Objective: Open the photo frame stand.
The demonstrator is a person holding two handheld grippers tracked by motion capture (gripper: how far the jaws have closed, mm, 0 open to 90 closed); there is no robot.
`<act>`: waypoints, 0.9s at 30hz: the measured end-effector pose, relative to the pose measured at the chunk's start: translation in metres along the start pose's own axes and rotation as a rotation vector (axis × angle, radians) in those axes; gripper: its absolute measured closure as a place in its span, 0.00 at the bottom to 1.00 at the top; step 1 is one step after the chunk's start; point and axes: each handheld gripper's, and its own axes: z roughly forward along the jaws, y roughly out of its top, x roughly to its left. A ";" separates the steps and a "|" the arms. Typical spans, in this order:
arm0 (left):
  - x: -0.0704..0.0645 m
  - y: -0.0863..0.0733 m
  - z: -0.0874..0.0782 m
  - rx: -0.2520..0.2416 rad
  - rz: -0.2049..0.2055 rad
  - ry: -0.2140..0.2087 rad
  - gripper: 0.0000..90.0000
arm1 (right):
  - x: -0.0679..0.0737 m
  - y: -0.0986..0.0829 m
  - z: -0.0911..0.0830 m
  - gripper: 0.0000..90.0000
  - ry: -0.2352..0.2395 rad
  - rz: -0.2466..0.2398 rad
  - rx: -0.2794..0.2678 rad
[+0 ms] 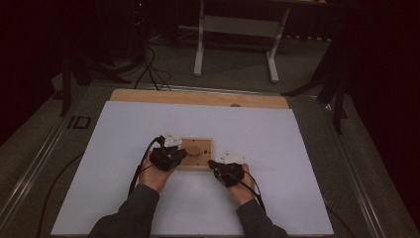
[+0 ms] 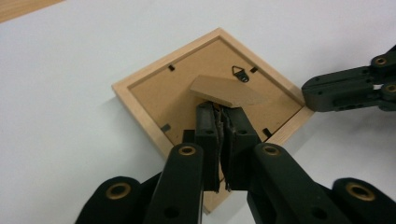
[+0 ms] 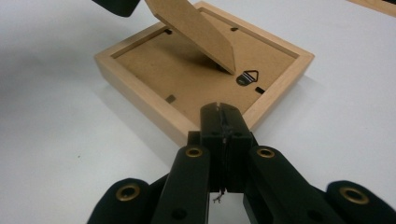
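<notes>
Face-down light wooden picture frame (image 2: 140,100), glass side hidden. Left gripper (image 2: 219,119) pinching brown easel stand (image 2: 229,91); right gripper (image 3: 219,116) closed, empty, centre frame.

My left gripper (image 2: 219,116) hides the near end of the stand (image 2: 229,91) on the frame (image 2: 140,107). My right gripper's (image 3: 222,112) jaws cover the frame's near corner, and the picture's top edge crops the stand.
</notes>
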 end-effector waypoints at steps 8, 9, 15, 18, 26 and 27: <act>0.002 0.000 0.004 0.031 -0.022 -0.031 0.74 | 0.000 0.000 0.000 0.99 0.001 -0.002 0.000; 0.003 0.000 0.005 0.034 -0.028 -0.032 0.71 | 0.000 0.000 0.000 0.99 0.001 -0.002 0.000; 0.004 0.003 0.012 0.060 -0.059 -0.082 0.62 | 0.000 0.000 0.000 0.99 0.000 -0.002 -0.001; 0.004 0.005 0.015 0.054 -0.089 -0.102 0.59 | 0.000 0.000 0.000 0.99 0.000 0.000 -0.001; 0.006 0.011 0.022 0.057 -0.147 -0.127 0.57 | 0.000 0.000 0.000 0.99 0.001 -0.001 -0.001; 0.007 0.012 0.022 0.059 -0.155 -0.131 0.57 | 0.000 0.000 0.000 0.99 0.001 0.000 0.001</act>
